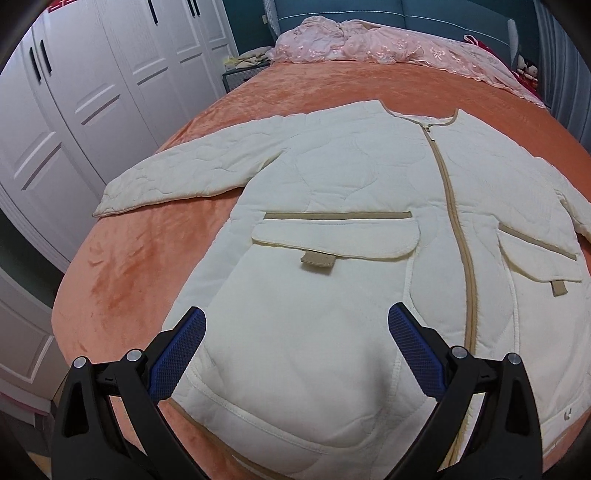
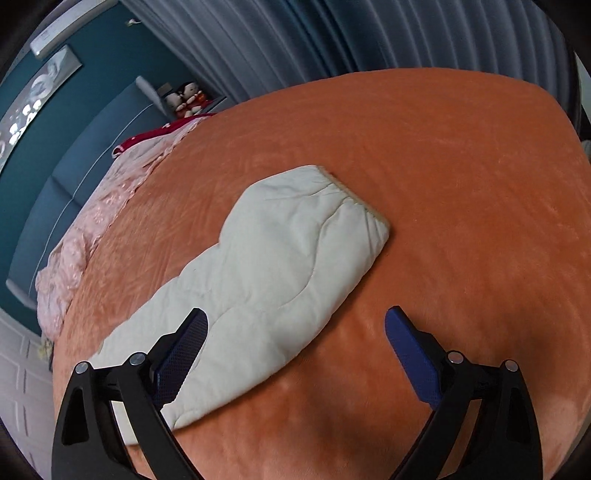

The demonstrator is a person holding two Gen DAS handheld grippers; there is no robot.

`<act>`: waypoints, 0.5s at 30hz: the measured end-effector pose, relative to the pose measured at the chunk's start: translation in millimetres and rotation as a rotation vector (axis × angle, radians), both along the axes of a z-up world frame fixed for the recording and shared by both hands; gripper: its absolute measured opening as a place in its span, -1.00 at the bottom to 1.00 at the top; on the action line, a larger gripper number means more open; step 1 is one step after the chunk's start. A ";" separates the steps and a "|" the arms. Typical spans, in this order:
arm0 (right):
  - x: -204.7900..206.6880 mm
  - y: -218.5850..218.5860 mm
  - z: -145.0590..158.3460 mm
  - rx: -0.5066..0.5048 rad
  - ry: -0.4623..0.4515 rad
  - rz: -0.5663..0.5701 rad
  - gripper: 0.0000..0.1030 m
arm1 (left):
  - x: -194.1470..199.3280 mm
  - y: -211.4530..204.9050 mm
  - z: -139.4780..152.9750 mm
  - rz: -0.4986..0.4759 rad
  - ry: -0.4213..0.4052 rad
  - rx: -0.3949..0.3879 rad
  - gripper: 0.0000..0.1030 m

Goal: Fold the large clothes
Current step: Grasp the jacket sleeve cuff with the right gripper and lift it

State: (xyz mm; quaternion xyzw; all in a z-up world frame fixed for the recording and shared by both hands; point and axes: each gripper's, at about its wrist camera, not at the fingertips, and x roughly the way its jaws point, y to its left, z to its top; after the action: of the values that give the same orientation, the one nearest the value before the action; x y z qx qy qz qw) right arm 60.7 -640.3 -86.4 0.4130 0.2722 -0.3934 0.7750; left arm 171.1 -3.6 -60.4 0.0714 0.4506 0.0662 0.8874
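Note:
A cream quilted jacket (image 1: 332,206) with tan trim and a closed zip lies flat, front up, on an orange bedspread (image 1: 122,288). Its one sleeve (image 1: 177,173) stretches out to the left. My left gripper (image 1: 297,332) hovers open over the jacket's lower hem area, blue pads wide apart with nothing between them. In the right wrist view the other sleeve (image 2: 280,266) lies stretched across the bedspread (image 2: 461,221), cuff pointing away. My right gripper (image 2: 295,332) is open above that sleeve, and only its left finger (image 2: 184,350) overlaps the cloth.
A pink lace cover (image 1: 369,44) is bunched at the head of the bed against a blue headboard (image 1: 424,14). White wardrobe doors (image 1: 81,85) stand left of the bed. Grey curtains (image 2: 369,37) hang beyond its far side. Soft dolls (image 2: 186,98) sit by the headboard.

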 end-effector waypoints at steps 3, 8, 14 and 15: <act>6.7 -15.1 -12.7 0.045 -0.005 -0.023 0.28 | 8.0 3.9 -3.8 0.025 -0.001 -0.010 0.88; 37.5 -21.7 -7.8 0.035 0.010 0.002 -0.71 | 19.8 13.2 -8.5 0.058 0.013 -0.046 0.88; 111.2 43.2 86.4 -0.174 -0.114 0.244 -0.81 | 30.4 26.9 -12.4 0.087 0.018 -0.059 0.88; 130.4 66.5 105.8 -0.213 -0.140 0.324 -0.81 | 31.6 29.8 -13.1 0.094 0.018 -0.066 0.88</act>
State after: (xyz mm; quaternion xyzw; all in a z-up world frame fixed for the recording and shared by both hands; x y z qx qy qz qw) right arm 191.1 -573.8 19.4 0.3057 0.2373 -0.2605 0.8845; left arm 202.7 26.2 -73.5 0.0217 0.4632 0.0924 0.8812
